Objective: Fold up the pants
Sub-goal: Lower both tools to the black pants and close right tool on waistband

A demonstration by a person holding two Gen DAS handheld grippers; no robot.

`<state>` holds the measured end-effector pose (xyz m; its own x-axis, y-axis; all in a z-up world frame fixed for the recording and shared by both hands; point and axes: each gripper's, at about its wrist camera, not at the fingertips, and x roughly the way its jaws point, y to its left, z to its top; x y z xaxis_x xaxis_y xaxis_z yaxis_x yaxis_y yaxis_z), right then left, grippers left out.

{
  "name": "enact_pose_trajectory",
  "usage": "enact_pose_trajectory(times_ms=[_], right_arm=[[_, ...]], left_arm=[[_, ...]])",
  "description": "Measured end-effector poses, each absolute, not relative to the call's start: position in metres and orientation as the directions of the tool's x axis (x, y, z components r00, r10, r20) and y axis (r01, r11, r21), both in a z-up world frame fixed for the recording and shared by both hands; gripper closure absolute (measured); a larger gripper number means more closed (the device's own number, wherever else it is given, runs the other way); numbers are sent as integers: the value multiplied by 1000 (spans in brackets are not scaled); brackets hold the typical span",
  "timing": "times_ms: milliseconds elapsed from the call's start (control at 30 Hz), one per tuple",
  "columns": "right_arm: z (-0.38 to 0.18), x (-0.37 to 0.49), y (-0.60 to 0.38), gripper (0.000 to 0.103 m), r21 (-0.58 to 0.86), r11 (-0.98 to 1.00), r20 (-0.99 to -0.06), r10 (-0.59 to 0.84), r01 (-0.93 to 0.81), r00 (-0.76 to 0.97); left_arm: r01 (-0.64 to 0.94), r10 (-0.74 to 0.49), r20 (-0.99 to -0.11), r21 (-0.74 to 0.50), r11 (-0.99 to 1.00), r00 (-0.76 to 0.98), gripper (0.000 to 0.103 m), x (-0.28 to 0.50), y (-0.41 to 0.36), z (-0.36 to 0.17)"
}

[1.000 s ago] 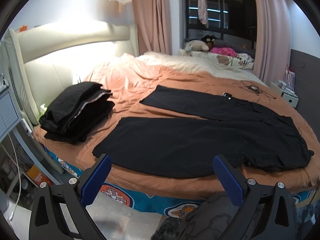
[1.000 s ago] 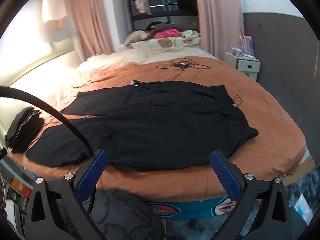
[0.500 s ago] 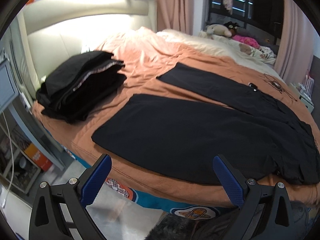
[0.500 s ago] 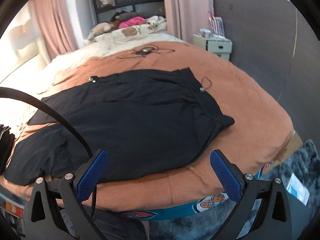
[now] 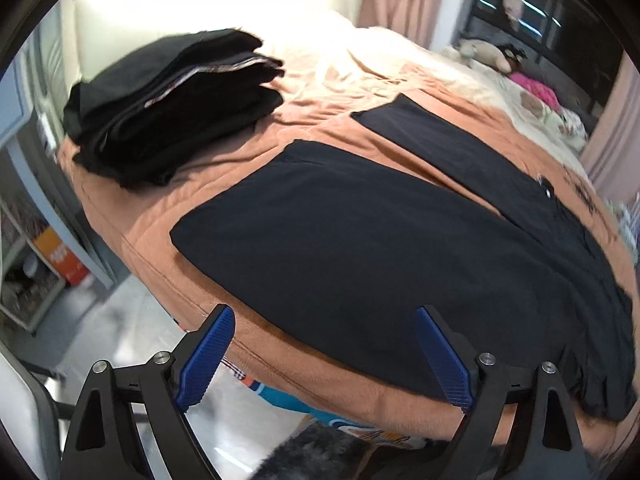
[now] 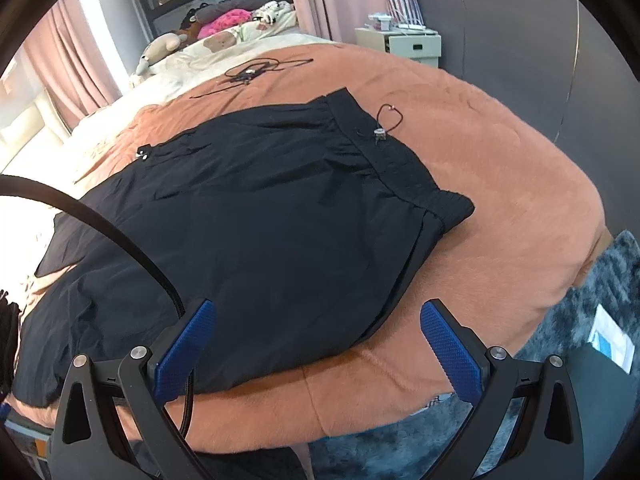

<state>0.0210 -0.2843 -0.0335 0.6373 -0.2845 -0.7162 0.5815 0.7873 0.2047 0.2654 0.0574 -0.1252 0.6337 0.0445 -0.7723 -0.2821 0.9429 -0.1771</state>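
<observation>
Black pants (image 5: 360, 240) lie flat on the orange bed cover, their two legs spread apart toward the headboard. In the right wrist view the pants (image 6: 260, 216) show their waistband (image 6: 400, 160) and a drawstring loop at the right. My left gripper (image 5: 324, 354) hovers over the bed's near edge, just short of the nearer leg's hem; its jaws are closing with nothing between them. My right gripper (image 6: 318, 344) hangs open above the near edge of the seat and waist part, empty.
A stack of folded black clothes (image 5: 172, 104) sits at the bed's head corner. A black cable (image 6: 256, 72) lies on the cover beyond the pants. A white nightstand (image 6: 404, 42) stands by the grey wall. A dark shaggy rug (image 6: 580, 308) covers the floor.
Both grippers have come closer to the bed and tilted down. The left view swung toward the leg hems and the clothes stack, the right toward the waistband. The left jaws have narrowed slightly.
</observation>
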Motion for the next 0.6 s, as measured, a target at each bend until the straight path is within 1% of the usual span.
enact_pose_trajectory(times_ms=[33, 100, 133, 167, 367, 500, 533, 567, 600], right_arm=[[-36, 25, -297, 0, 220, 786, -714, -274, 578, 644], [-40, 27, -311, 8, 260, 781, -706, -249, 569, 663], [-43, 28, -319, 15, 283, 773, -704, -234, 568, 670], [-49, 25, -331, 20, 298, 768, -702, -227, 568, 675], [-78, 21, -374, 29, 371, 704, -725, -188, 606, 663], [-83, 16, -390, 31, 386, 673, -725, -202, 631, 658], [-84, 14, -392, 34, 390, 668, -725, -201, 633, 659], [-86, 11, -395, 41, 404, 661, -726, -189, 632, 662], [-90, 11, -401, 45, 437, 647, -723, -161, 625, 672]], left_arm=[[-296, 38, -772, -198, 934, 635, 11, 267, 62, -127], [-322, 32, -773, -226, 919, 634, 13, 269, 68, -131], [-333, 31, -775, -234, 913, 631, 14, 270, 72, -133], [-343, 30, -778, -241, 908, 628, 15, 271, 75, -134], [-384, 33, -786, -265, 884, 617, 18, 268, 90, -142], [-416, 47, -781, -280, 865, 623, 19, 264, 104, -142], [-428, 51, -782, -283, 858, 621, 19, 263, 108, -143], [-439, 51, -784, -292, 850, 619, 20, 264, 112, -145], [-446, 40, -783, -311, 839, 620, 21, 264, 116, -147]])
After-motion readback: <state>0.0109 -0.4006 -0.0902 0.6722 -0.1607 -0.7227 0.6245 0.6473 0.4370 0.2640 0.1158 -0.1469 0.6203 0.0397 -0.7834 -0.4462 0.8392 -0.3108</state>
